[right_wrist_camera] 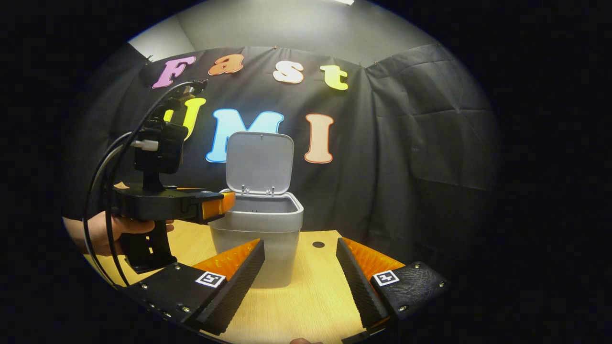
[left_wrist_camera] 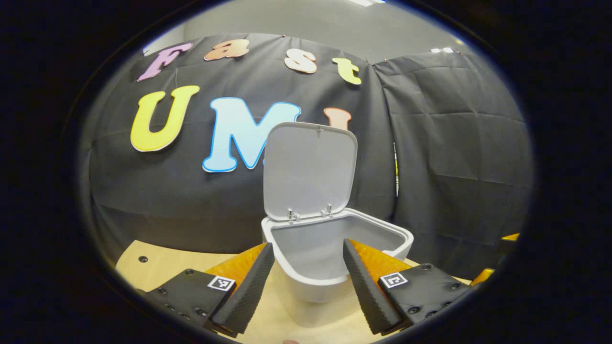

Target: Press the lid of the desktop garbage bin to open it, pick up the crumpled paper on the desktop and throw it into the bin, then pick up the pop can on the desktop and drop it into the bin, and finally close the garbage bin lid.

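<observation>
Left gripper view: left gripper [left_wrist_camera: 308,282] fingers apart, holding nothing, bin [left_wrist_camera: 334,253] dead ahead just beyond the tips, its lid [left_wrist_camera: 310,169] standing upright and open. Right gripper view: right gripper [right_wrist_camera: 300,274] fingers apart too, farther back over the counter [right_wrist_camera: 311,296]; left gripper sits beside the bin rim, so nearer.

Bin [left_wrist_camera: 306,267] base hidden behind fingers; interior bottom unseen.
</observation>
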The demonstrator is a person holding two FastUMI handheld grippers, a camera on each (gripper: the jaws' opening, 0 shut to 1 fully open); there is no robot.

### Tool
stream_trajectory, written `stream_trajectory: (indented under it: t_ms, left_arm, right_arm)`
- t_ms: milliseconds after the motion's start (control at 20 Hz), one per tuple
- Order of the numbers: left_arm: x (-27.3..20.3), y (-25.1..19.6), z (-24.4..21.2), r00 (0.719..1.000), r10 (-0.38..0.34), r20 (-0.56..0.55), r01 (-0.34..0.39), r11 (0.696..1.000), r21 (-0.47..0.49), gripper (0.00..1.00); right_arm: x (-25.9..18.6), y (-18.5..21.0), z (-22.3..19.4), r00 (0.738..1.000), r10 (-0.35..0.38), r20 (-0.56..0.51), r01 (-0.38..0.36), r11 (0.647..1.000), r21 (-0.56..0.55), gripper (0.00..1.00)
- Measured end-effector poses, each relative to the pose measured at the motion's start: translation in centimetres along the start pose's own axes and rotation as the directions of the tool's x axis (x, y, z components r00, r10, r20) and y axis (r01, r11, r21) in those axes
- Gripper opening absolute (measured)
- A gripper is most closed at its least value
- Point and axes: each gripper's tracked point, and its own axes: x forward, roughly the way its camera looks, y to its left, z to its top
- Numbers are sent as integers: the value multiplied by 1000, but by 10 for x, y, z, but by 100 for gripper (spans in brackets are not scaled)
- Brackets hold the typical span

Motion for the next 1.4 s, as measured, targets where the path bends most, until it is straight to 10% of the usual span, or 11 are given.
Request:
stream_trajectory:
  t_ms: [700,1400]
  left_arm:
    - [-121,86,3,974,221,45,-222,975,14,94]
    - [-217,122,13,916,391,86,-392,920,-2,94]
  right_arm:
    - [-3,81,-14,973,227,-41,-228,973,-20,96]
    - [-9,152,-72,880,424,-216,-432,902,11,97]
